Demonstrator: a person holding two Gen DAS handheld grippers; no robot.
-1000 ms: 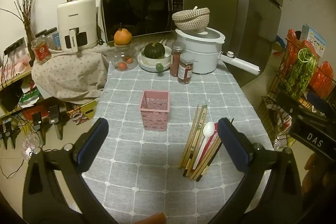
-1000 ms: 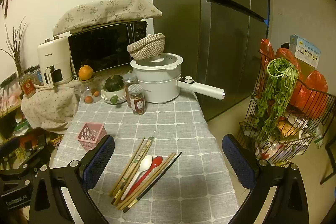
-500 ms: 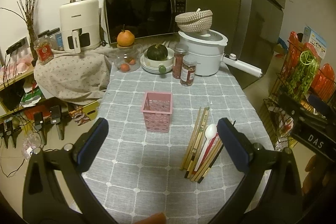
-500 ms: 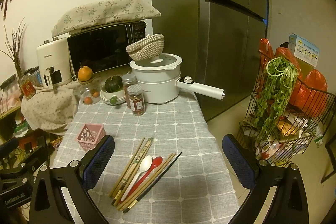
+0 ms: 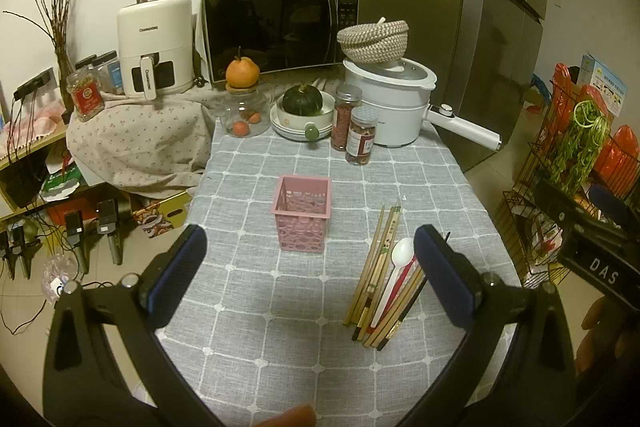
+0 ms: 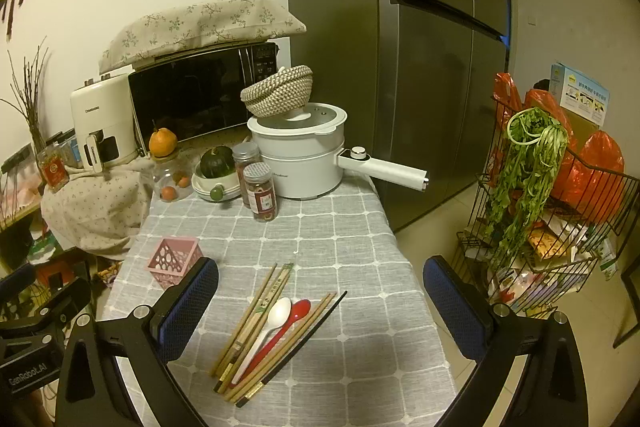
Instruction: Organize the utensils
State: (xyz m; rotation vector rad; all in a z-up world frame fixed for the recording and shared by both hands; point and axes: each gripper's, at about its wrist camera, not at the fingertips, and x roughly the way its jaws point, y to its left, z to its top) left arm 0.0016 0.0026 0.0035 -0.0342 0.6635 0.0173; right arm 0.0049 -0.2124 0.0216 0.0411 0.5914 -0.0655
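Left gripper (image 5: 310, 269): jaws spread wide, holding nothing, hovering over the near part of the table.
Right gripper (image 6: 320, 303): jaws spread wide, holding nothing, hovering above the bundle of utensils.
Table (image 5: 248, 307): covered by a grey checked cloth; it runs from the near edge to a crowded far edge.
Glass jar (image 5: 244, 111): far left corner of the table, an orange (image 5: 242, 72) sitting on its lid.
Bowl (image 5: 302, 119): far edge, just right of the jar, with a dark green squash (image 5: 302, 100) in it.
Spice jars (image 5: 354, 135): two, standing side by side at the far edge, between the bowl and the pot.
White pot (image 5: 386, 107): far right corner, handle sticking out past the right edge, a woven basket (image 5: 374, 41) upside down on its lid.
Pink basket (image 5: 302, 219): upright, open top, middle of the table, empty as far as can be seen.
Chopsticks (image 6: 256, 311): several pairs lying flat, near right part of the table, well apart from the pink basket.
White spoon (image 6: 266, 327): lying among the chopsticks, bowl end toward the far edge.
Red spoon (image 6: 290, 319): touching the white spoon on its right side.
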